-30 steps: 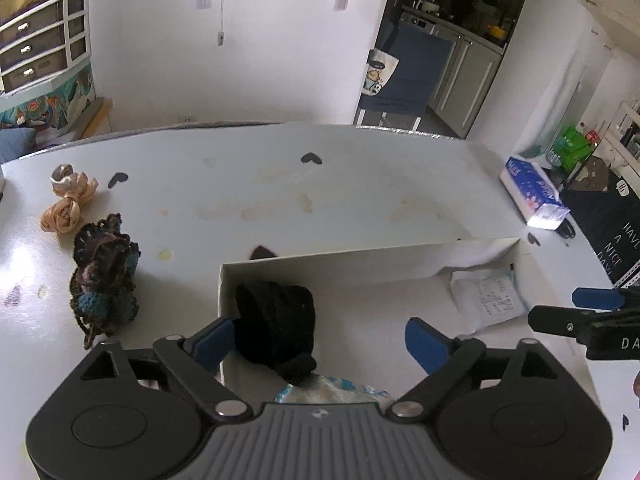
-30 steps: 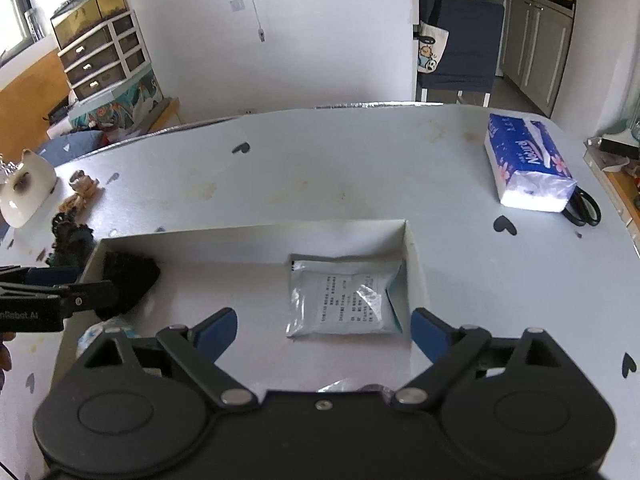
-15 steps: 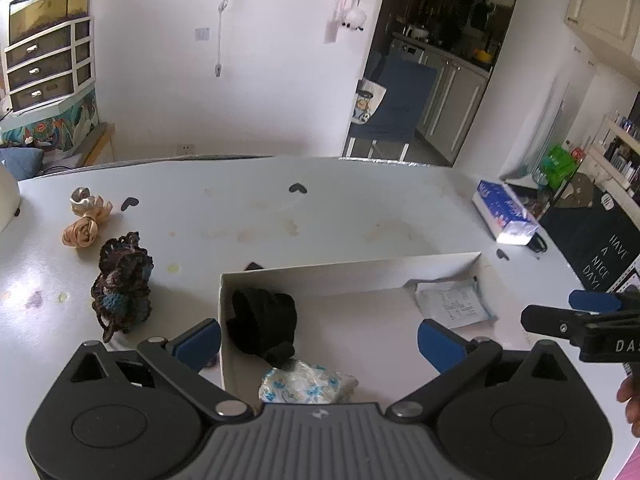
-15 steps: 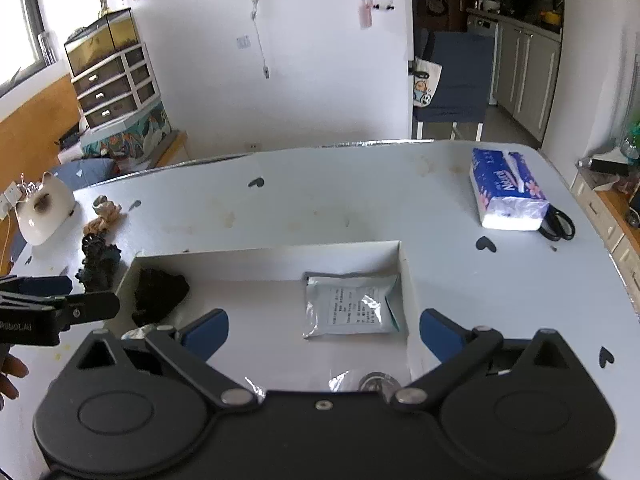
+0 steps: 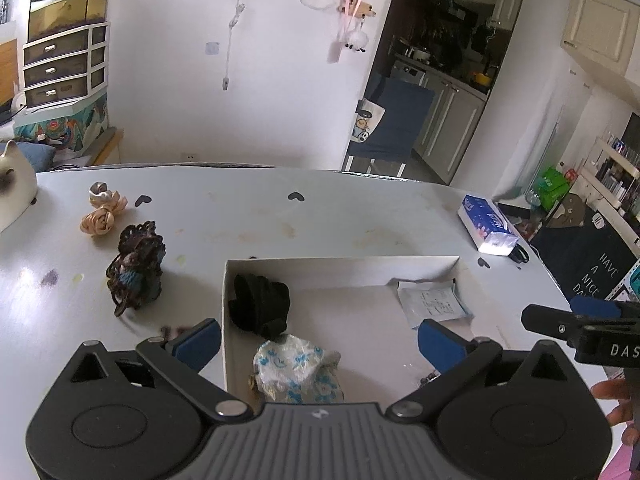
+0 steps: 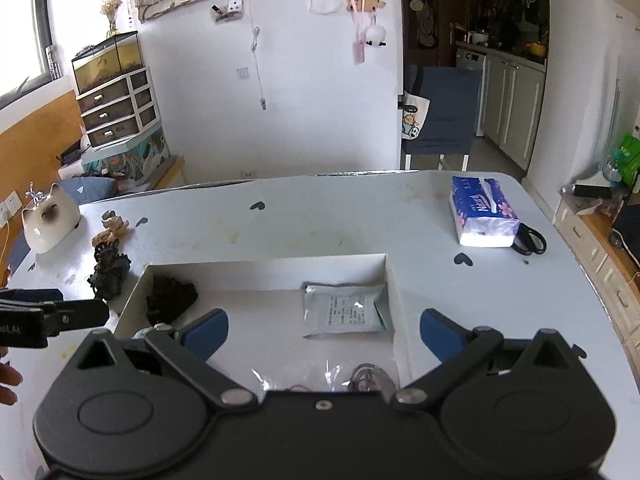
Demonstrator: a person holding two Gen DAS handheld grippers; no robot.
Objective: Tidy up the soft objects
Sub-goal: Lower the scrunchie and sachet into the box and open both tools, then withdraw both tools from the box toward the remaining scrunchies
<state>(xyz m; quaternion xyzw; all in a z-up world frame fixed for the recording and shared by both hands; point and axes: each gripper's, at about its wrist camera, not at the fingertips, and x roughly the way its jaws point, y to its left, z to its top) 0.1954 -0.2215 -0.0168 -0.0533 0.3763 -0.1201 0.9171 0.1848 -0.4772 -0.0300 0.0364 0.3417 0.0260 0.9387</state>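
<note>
In the box point(image 5: 256, 266) on the surface point(image 5: 320, 220): one black scrunchie point(image 5: 260, 306), one blue-print scrunchie point(image 5: 298, 368), one packet point(image 5: 434, 304). I judge the job about half done. Left outside, well apart from the box: one dark scrunchie point(image 5: 136, 274), two beige ones point(image 5: 100, 212). My left hand-held gripper point(image 5: 318, 340) hangs released and holds nothing, above the box's near-left corner; right hand-held gripper point(image 6: 324, 332) likewise released, empty.

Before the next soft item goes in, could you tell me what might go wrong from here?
The dark crocheted piece has a loop trailing on the table; it may snag or drag when the open left tool lifts it. The black fabric and floral bundle crowd the box's left corner, so another drop there could spill over.
</note>
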